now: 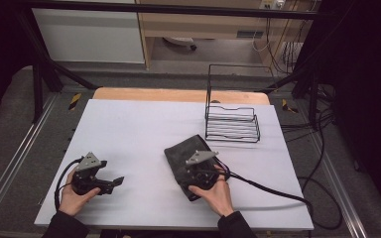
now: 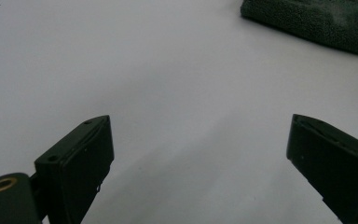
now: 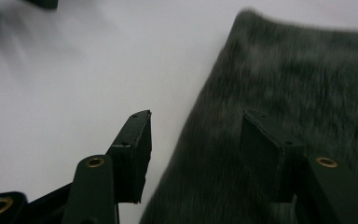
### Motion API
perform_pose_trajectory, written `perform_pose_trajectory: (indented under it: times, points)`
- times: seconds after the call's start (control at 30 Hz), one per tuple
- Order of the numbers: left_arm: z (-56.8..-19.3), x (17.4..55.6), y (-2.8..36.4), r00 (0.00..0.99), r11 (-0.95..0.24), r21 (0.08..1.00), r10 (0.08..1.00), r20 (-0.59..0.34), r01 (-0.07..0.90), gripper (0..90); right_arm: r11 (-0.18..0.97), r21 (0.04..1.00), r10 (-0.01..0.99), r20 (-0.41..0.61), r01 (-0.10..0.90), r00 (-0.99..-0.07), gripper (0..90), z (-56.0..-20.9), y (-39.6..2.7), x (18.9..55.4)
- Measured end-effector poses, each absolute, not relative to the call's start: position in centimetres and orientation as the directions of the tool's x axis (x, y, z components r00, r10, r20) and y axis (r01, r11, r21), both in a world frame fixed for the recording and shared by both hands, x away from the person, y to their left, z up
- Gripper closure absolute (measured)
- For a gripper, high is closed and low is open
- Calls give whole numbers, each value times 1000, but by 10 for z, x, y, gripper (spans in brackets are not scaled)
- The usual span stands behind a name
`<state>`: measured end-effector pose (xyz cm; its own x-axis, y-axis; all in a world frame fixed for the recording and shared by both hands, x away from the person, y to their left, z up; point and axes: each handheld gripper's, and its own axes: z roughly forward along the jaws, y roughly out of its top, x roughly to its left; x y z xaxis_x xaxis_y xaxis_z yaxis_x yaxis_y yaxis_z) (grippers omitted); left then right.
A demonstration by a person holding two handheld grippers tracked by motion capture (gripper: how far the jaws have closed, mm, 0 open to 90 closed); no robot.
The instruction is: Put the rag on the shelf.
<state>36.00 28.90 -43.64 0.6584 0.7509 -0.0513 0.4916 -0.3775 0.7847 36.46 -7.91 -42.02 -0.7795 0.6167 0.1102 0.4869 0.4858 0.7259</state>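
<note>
Item: white table top point(image 1: 144, 139), seen from the high view, with a strip of bare wood point(image 1: 178, 94) exposed along its far edge

Item: dark grey cloth point(image 1: 183, 156), folded, laid flat on the table right of centre; its pile is shown blurred in the right gripper view point(image 3: 298, 93), and one corner of it is seen at the upper right of the left gripper view point(image 2: 317, 23)

Item: black wire rack point(image 1: 232, 121), stood upright on the far right part of the table, just beyond the cloth and apart from it

Item: left gripper point(image 1: 116, 182), held in the left hand point(image 1: 72, 198) low over the near left part of the table, well apart from the cloth; its jaws are spread wide over bare table in its own view point(image 2: 200, 158), with nothing between them

Item: right gripper point(image 3: 193, 140), held in the right hand point(image 1: 218, 193) over the near part of the cloth; its jaws are parted, one over the white surface beside the cloth's edge, the other over the cloth itself; nothing is clamped between them

Item: black cable point(image 1: 273, 191), trailed from the right gripper across the table to its right edge
</note>
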Motion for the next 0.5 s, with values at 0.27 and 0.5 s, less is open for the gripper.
perform_pose_trajectory:
  times: [0.27,0.5]
  points:
    - [-437,360,289,659,-376,785,751,-53,492,71,513,691,622,109,509,-775,563,-432,-111,341]
    - [-436,359,288,664,-384,783,747,-48,489,71,515,700,603,114,495,-789,544,-440,-120,336]
